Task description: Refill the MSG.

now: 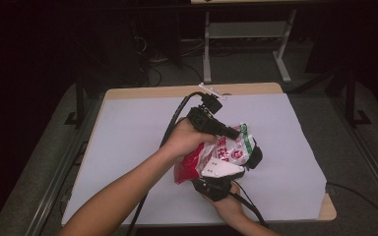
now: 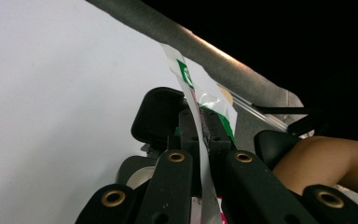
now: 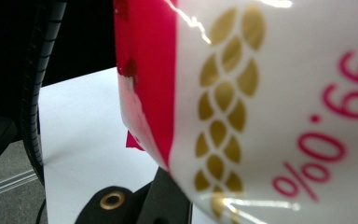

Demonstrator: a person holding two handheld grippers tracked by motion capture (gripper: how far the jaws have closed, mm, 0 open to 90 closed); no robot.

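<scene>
High view had your bag [image 1: 216,155] held up over the middle of the table [image 1: 128,147], long axis slanting from its red end near you at lower left to its green-striped end up and right. Your left gripper [image 1: 234,132] was clamped tight on that far end; left gripper view showed the thin film [image 2: 204,140] pinched edge-on between the jaws. Your right gripper [image 1: 226,172] sat under the bag, closed, but I couldn't tell on what. Right gripper view got gold wheat ears and upside-down pink "99.0%" on the bag [image 3: 270,107]. High view's red characters were too blurry.
</scene>
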